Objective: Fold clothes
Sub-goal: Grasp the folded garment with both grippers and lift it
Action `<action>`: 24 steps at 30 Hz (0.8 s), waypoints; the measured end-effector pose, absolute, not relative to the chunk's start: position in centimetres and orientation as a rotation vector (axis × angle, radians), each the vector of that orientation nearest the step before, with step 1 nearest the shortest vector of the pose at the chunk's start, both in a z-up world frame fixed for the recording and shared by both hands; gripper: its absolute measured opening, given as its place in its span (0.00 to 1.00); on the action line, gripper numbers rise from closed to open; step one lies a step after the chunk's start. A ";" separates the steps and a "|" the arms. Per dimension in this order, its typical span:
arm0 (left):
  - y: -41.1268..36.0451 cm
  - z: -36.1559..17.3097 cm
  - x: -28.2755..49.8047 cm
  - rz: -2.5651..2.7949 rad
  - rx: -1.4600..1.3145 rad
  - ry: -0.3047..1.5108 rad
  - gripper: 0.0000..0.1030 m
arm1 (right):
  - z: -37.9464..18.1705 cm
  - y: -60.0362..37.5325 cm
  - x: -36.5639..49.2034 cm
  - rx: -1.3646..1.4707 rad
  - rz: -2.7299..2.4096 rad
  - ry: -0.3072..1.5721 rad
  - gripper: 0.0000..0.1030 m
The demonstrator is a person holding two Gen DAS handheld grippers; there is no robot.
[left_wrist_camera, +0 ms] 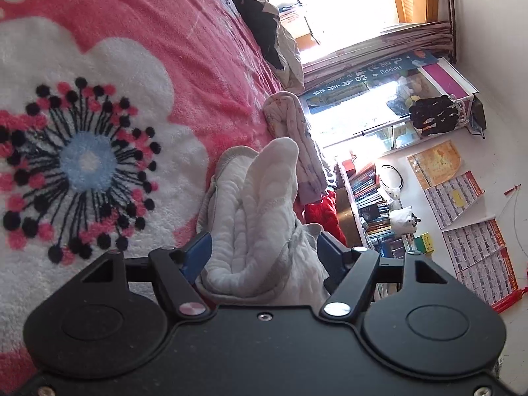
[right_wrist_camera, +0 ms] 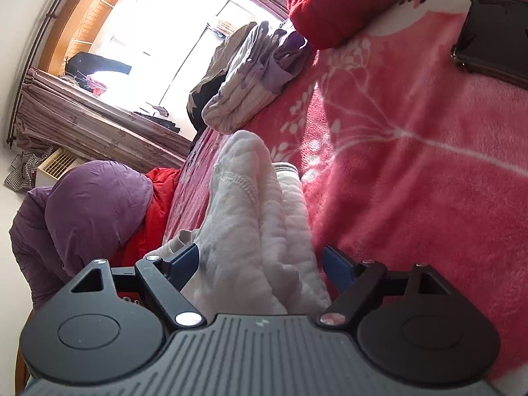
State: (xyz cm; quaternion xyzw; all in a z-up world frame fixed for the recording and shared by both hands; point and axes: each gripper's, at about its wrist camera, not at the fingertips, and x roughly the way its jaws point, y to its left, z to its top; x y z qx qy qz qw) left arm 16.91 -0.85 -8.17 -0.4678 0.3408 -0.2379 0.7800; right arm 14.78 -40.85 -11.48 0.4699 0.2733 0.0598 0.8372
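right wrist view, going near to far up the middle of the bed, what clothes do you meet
white quilted garment lying between the tips of the right claw → folded white and purple garment → red knit garment

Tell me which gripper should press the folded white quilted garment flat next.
Right, probably. The right gripper straddles the white quilted garment with pink floral blanket directly alongside; the left gripper faces the bed's edge. Both are open.
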 end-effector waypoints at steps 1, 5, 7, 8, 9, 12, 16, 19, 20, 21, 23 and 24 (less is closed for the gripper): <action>-1.2 -8.1 17.0 -0.517 -0.989 0.744 0.73 | -11.4 -40.6 14.7 0.981 0.130 0.582 0.79; -3.7 -7.9 18.2 -0.498 -0.829 0.785 0.76 | -11.6 -39.8 14.5 0.947 0.149 0.598 0.80; -4.5 -8.4 18.8 -0.465 -0.780 0.793 0.78 | -11.9 -39.7 14.8 0.948 0.151 0.599 0.80; -4.5 -8.7 18.9 -0.460 -0.784 0.787 0.78 | -12.0 -39.7 14.8 0.951 0.152 0.599 0.79; -4.4 -9.0 19.0 -0.456 -0.799 0.785 0.80 | -12.0 -39.8 14.9 0.954 0.153 0.599 0.79; -4.5 -9.6 19.3 -0.448 -0.827 0.787 0.79 | -12.1 -39.7 15.0 0.950 0.159 0.598 0.79; -5.0 -9.4 19.6 -0.475 -0.895 0.808 0.57 | -12.3 -39.6 15.5 0.953 0.170 0.594 0.70; -5.4 -8.5 19.8 -0.497 -0.937 0.789 0.53 | -12.4 -40.1 15.6 0.989 0.179 0.574 0.60; -5.5 -8.2 20.0 -0.510 -0.957 0.783 0.52 | -12.2 -40.3 15.6 0.997 0.185 0.560 0.59; -5.8 -7.6 20.3 -0.526 -0.967 0.774 0.52 | -11.9 -40.6 15.5 1.000 0.191 0.539 0.58; -6.6 -6.3 21.0 -0.558 -0.964 0.752 0.52 | -11.0 -41.2 15.7 1.009 0.208 0.493 0.57; -7.2 -5.5 21.6 -0.573 -0.952 0.745 0.52 | -10.6 -41.7 15.9 1.016 0.217 0.469 0.57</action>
